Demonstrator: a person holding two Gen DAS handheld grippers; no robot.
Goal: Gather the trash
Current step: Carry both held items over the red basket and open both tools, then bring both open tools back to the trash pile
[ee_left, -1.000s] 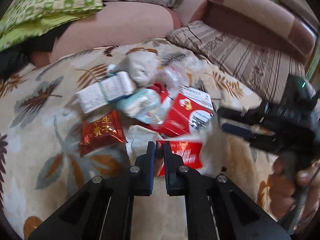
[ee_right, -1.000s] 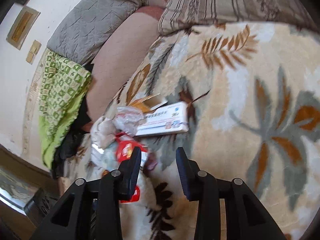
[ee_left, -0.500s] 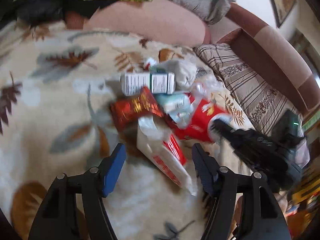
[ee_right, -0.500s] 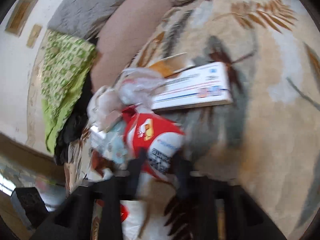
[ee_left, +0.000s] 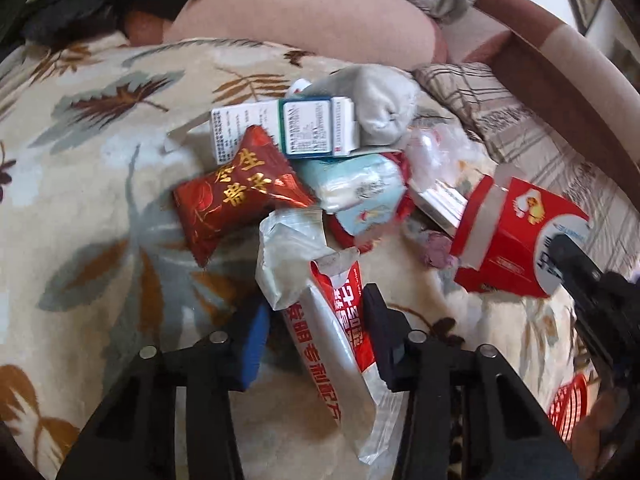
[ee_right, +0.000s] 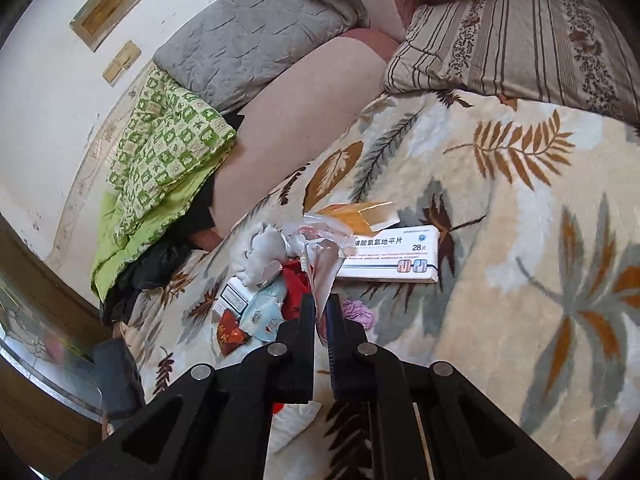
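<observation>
Trash lies heaped on a leaf-patterned blanket (ee_left: 80,240) on a sofa. Left gripper (ee_left: 316,340): jaws part-open, have just been closing. A silver-and-red sachet wrapper (ee_left: 332,364) lies lengthwise between them. The dark pad meets its red edge, and a gap shows at the blue pad, so it is straddled, not clamped. The wrapper's lower end runs under the gripper frame and is hidden. Right gripper (ee_right: 320,312): jaws just closed to a sliver. From the left wrist camera its blurred tip sits on the white end of a red carton (ee_left: 516,248), which it pinches, torn flap open, at the right of the heap. In its own camera only a thin pale strip shows between the fingers (edge-on, hard to read). Behind the wrapper the pile holds a red candy packet (ee_left: 236,200), a white medicine box (ee_left: 280,132), a pale blue packet (ee_left: 356,188), a crumpled grey-white wad (ee_left: 376,108) and clear plastic (ee_left: 436,148), all overlapping. A purple scrap (ee_left: 436,248) lies just beside the carton. A long white pill box (ee_right: 392,256) lies at the heap's far side, partly under plastic. A red mesh object (ee_left: 568,404) at the lower right is cut off and blurred, kind not identifiable.
</observation>
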